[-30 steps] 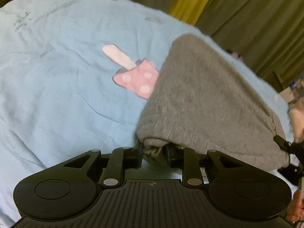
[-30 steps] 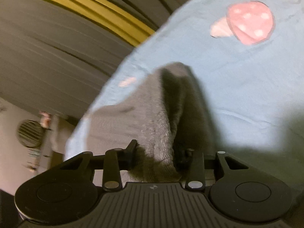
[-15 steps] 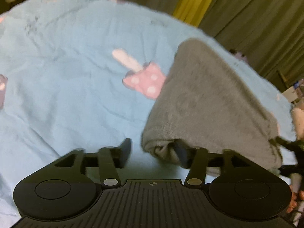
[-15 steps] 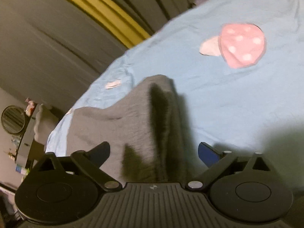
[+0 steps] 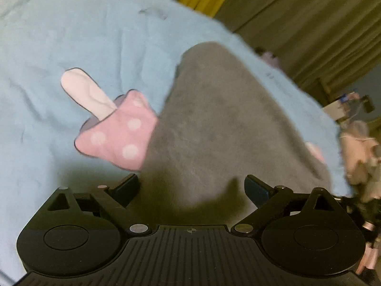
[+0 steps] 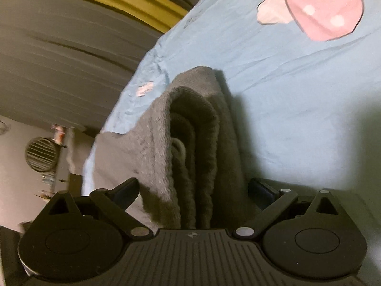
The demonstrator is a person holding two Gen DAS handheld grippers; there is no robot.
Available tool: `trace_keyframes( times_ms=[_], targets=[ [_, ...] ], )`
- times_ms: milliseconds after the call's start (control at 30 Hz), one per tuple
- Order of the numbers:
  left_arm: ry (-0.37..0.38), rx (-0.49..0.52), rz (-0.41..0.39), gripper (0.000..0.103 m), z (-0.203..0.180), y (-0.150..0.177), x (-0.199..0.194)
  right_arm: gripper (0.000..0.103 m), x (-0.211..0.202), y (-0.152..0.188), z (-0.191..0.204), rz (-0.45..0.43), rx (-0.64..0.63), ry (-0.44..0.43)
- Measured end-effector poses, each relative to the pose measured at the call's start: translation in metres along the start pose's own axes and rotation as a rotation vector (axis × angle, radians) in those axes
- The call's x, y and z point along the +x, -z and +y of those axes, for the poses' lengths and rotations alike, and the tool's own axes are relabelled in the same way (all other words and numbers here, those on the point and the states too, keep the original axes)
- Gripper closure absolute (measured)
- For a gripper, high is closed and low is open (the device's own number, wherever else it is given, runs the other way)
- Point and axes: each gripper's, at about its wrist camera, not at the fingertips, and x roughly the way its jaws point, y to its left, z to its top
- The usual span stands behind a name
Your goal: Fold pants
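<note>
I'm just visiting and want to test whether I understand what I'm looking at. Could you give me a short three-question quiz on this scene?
1. True or false: the left hand-held gripper is clamped on the grey pants.
2. Multiple choice: the pants lie on A) a wooden floor, B) a light blue bedsheet, C) a metal tray.
3. Fill in: the pink print on the sheet, seen from the right hand-held gripper, is shaped like a ____.

Key
1. False: its jaws stand wide apart, having just been opening, with the folded cloth between them but not pinched.
2. B.
3. Mushroom, pink with pale dots.
</note>
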Motion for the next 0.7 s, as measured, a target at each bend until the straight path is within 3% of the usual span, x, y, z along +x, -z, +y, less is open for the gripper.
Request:
trace_keyframes(
  times_ms=[67, 133, 167, 267, 400, 433, 600, 700],
  targets=[
    [0.025, 0.005, 0.053, 0.005, 0.000, -0.004, 0.017, 0.017, 0.008, 0.001, 0.001, 0.006, -0.022, 0.003],
    [0.019, 0.016, 0.057, 0.005, -0.004, -0.005, 0.028, 0.031, 0.012, 0.001, 0.005, 0.007, -0.064, 0.017],
    [0.022, 0.036, 0.051, 0.005, -0.006, -0.006, 0.032, 0.033, 0.014, 0.000, 0.005, 0.009, -0.068, 0.016],
    [0.029, 0.054, 0.037, 0.005, -0.010, -0.007, 0.037, 0.032, 0.019, -0.006, 0.002, 0.018, -0.046, -0.013],
    [-0.009, 0.107, 0.022, 0.011, -0.020, -0.011, 0.043, 0.011, 0.026, -0.008, 0.007, 0.029, -0.057, -0.056],
    [-0.021, 0.124, 0.019, 0.013, -0.023, -0.011, 0.044, 0.010, 0.027, -0.007, 0.009, 0.027, -0.071, -0.051],
    [-0.038, 0.168, -0.018, 0.024, -0.030, -0.010, 0.045, 0.010, 0.029, 0.000, 0.018, -0.018, -0.108, -0.005],
    [-0.038, 0.183, -0.031, 0.030, -0.030, -0.006, 0.039, 0.022, 0.028, 0.002, 0.021, -0.038, -0.107, 0.026]
  ],
)
